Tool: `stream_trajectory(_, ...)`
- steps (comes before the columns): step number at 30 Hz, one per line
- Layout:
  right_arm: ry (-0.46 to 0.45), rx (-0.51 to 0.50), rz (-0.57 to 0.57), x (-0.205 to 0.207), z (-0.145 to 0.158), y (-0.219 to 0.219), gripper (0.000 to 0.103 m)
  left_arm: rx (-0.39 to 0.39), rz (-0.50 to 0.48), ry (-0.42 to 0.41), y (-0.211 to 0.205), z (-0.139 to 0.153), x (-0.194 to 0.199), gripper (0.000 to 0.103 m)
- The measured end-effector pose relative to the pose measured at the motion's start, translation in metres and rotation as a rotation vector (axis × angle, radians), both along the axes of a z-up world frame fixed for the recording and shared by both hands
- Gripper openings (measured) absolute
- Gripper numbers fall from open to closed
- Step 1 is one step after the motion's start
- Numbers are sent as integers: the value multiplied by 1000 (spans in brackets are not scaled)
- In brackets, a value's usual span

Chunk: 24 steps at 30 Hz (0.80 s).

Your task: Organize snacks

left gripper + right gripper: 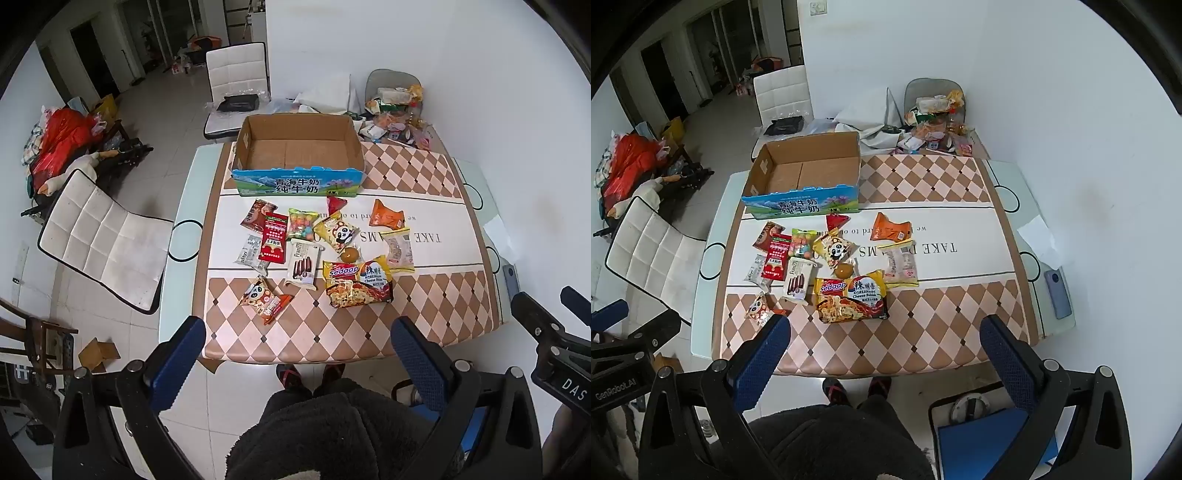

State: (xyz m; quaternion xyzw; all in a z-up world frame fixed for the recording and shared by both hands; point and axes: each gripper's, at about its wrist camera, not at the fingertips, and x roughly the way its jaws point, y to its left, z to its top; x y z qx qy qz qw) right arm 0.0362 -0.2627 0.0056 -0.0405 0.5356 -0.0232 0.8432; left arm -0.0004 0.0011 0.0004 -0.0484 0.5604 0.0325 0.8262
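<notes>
A: Grippers? Nearest first.
B: Left gripper (295, 363) and right gripper (884, 356) both spread wide, holding nothing, short of the table (1015, 177).
A: Snacks?
B: Sedaap noodle packet (851, 300) at twelve o'clock, long axis three-to-nine. Beyond, at eleven o'clock, the milk carton box (801, 203) lies empty, long side three-to-nine.
</notes>
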Motion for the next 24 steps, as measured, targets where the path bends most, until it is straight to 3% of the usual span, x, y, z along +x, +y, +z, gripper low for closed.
stream_trajectory(24,41,27,-9,1,-11,0,103,11,-18,17,-6,-2,4,103)
